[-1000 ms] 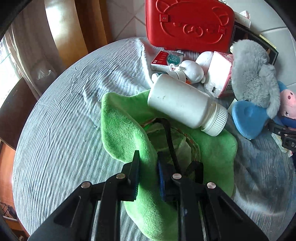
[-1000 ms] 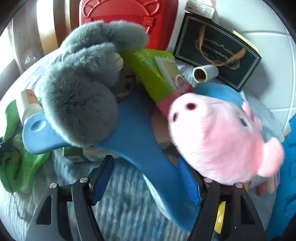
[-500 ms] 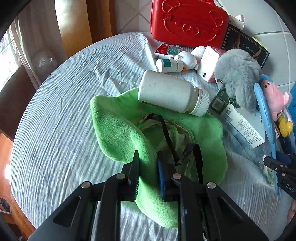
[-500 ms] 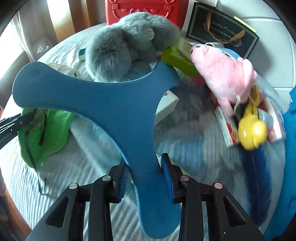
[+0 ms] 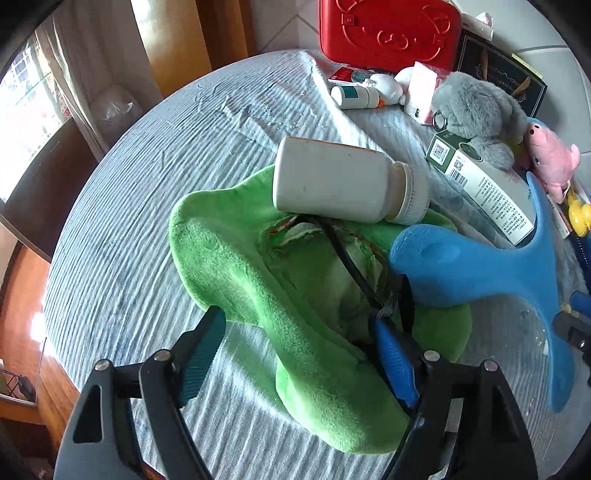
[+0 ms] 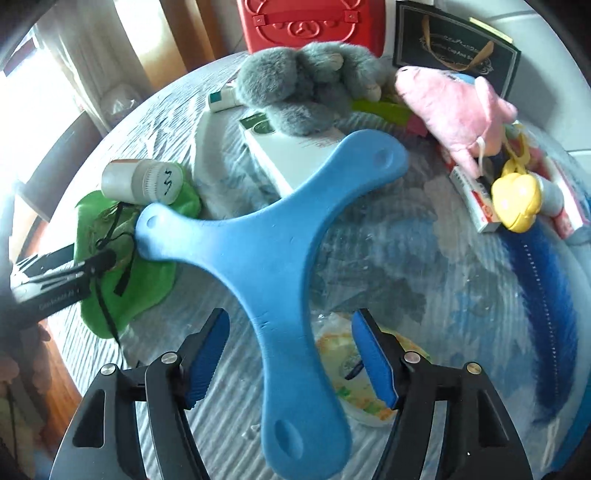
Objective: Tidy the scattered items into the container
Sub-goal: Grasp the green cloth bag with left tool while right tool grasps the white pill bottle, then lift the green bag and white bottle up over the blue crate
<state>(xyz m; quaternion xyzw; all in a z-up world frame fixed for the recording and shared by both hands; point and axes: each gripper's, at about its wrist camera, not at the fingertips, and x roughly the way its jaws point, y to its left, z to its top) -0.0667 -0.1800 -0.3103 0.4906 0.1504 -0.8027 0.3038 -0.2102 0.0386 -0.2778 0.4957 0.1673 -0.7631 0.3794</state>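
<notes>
A green plush pouch (image 5: 229, 258) lies mouth-up on the striped tablecloth, and a white bottle (image 5: 340, 184) rests on its far rim. My left gripper (image 5: 295, 350) is opening; its jaws straddle the pouch's near rim and the pads do not press on it. A blue three-armed boomerang (image 6: 269, 266) lies flat with one arm over the pouch (image 6: 147, 273). The right gripper (image 6: 290, 354) is opening too, with the boomerang's near arm between the jaws and a gap on both sides. In the left wrist view the boomerang (image 5: 480, 266) covers the pouch's right side.
At the back stand a red case (image 5: 388, 33) and a dark gift bag (image 5: 498, 70). A grey plush (image 5: 476, 110), a pink pig plush (image 5: 550, 158), a white-green box (image 5: 484, 181), a yellow toy (image 6: 517, 199) and a blue feather (image 6: 546, 314) crowd the right. The round table's edge runs close on the left.
My left jaws have let go of the pouch's rim and spread wide. The right gripper brought the boomerang left onto the pouch, then its pads parted from it.
</notes>
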